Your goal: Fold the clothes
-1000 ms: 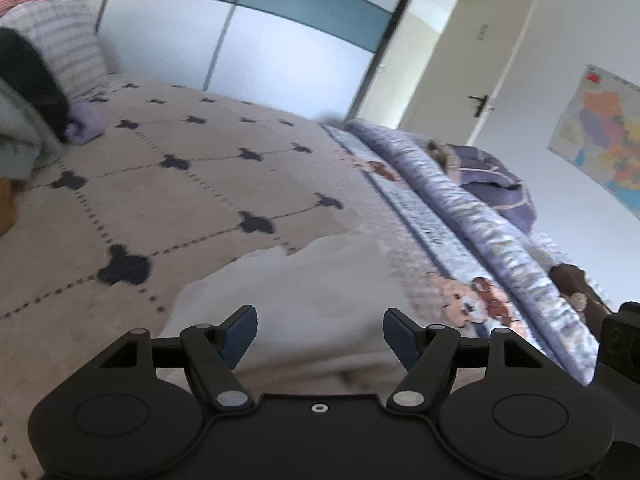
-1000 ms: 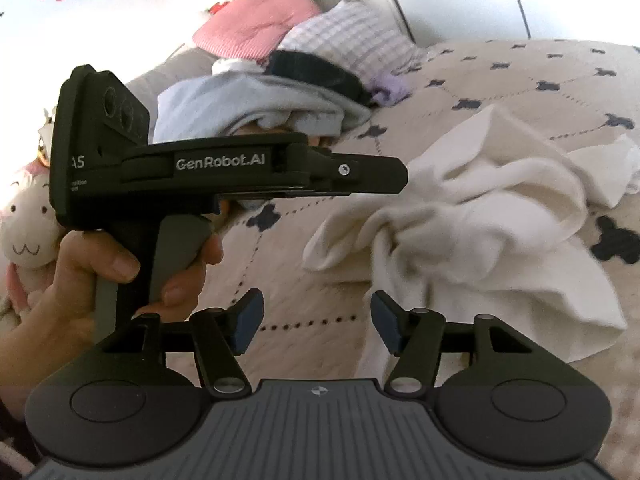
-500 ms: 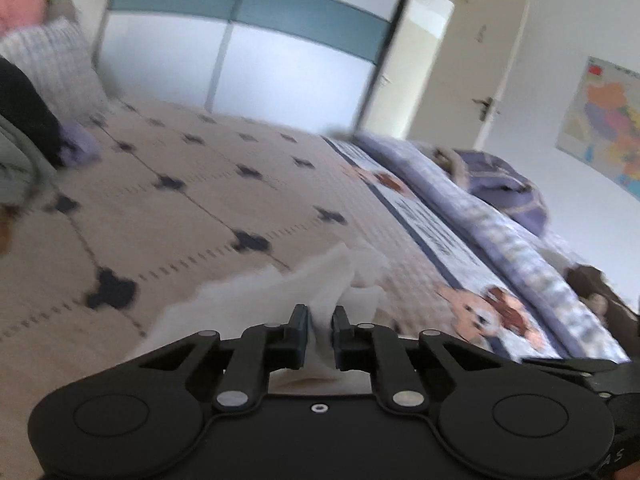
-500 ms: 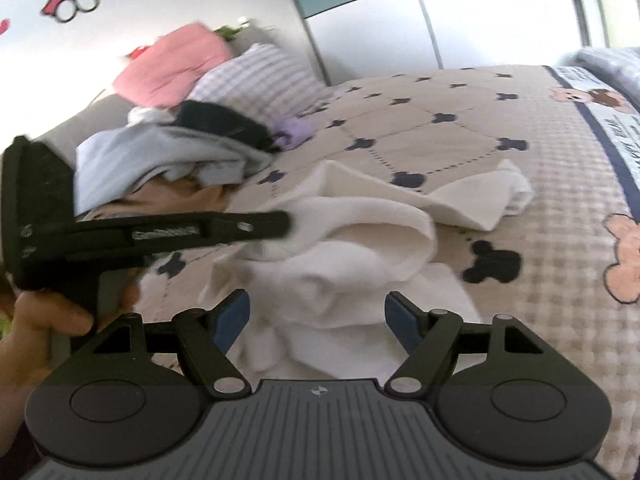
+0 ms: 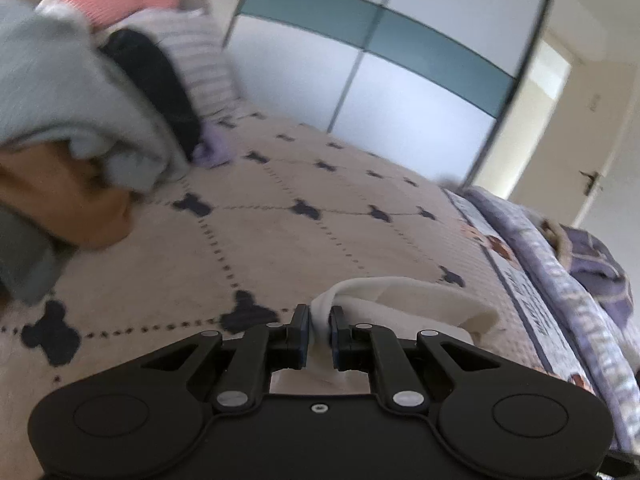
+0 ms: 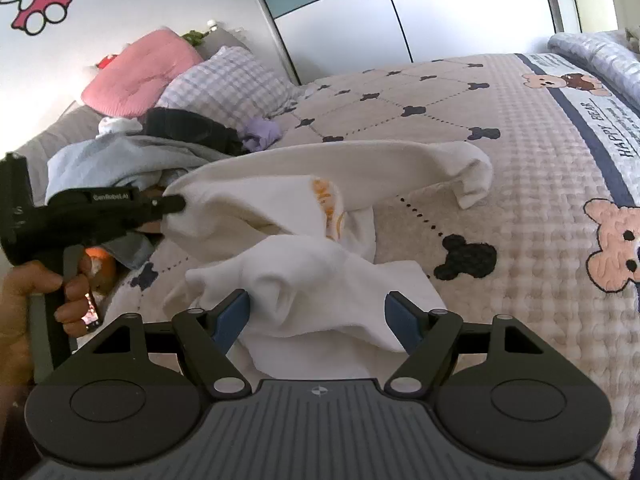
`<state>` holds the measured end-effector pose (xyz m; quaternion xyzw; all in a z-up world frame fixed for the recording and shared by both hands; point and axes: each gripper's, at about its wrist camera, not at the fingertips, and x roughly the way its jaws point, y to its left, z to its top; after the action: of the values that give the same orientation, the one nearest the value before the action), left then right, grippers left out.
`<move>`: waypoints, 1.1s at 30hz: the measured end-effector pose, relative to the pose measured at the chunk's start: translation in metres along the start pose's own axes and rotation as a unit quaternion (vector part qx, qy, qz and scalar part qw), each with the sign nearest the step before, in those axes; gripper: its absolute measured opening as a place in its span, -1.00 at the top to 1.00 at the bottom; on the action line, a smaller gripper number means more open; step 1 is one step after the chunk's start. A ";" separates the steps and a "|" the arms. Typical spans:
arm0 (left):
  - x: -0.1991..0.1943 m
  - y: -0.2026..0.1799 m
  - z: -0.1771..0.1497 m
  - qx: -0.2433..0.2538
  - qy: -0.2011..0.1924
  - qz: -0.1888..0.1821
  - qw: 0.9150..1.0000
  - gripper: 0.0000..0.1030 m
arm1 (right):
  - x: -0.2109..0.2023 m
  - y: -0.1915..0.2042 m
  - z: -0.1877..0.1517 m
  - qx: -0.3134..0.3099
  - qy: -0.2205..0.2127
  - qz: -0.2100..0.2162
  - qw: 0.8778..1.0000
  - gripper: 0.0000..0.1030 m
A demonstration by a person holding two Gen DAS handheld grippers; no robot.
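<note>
A crumpled white garment [image 6: 304, 216] with an orange print lies on the beige bed cover [image 6: 520, 128]. My left gripper [image 5: 319, 326] is shut on a fold of the white garment [image 5: 400, 300] and lifts it; in the right wrist view it [image 6: 176, 203] pinches the garment's left end, with one sleeve stretching right. My right gripper [image 6: 318, 316] is open, its blue pads on either side of a raised bunch of the garment's near part.
A pile of clothes [image 6: 132, 152] in grey, black and lilac lies at the left, by a pink pillow [image 6: 140, 72] and a checked pillow [image 6: 228, 84]. A lilac quilt [image 5: 580, 264] runs along the bed's right side. Wardrobe doors [image 5: 380, 80] stand behind.
My left gripper closed on the garment, then lifted and pulled it left toward the clothes pile. My right gripper stayed open and came in over the garment's near part.
</note>
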<state>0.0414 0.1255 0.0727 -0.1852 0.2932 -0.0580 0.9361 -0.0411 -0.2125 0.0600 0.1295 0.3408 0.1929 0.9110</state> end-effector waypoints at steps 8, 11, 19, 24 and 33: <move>0.004 0.012 -0.001 -0.034 0.020 -0.002 0.999 0.32 | 0.000 0.000 0.003 0.010 -0.007 0.008 1.000 -0.55; 0.001 0.009 -0.002 -0.043 0.032 -0.024 0.998 -0.13 | 0.003 0.001 0.004 0.020 -0.007 0.029 0.999 -0.42; -0.008 -0.005 -0.013 -0.034 0.081 -0.080 0.993 -0.32 | 0.019 0.021 0.003 0.021 -0.018 0.084 0.996 0.67; -0.020 -0.014 -0.021 -0.004 0.105 -0.106 0.989 -0.32 | 0.019 0.048 0.000 -0.027 -0.021 0.129 0.991 0.70; -0.040 -0.003 -0.039 -0.009 0.149 -0.194 0.970 -0.19 | 0.016 0.080 -0.006 -0.099 -0.004 0.186 0.978 0.73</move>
<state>-0.0133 0.1194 0.0653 -0.2360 0.3882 -0.2630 0.8511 -0.0557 -0.1332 0.0761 0.1009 0.2864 0.3915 0.8687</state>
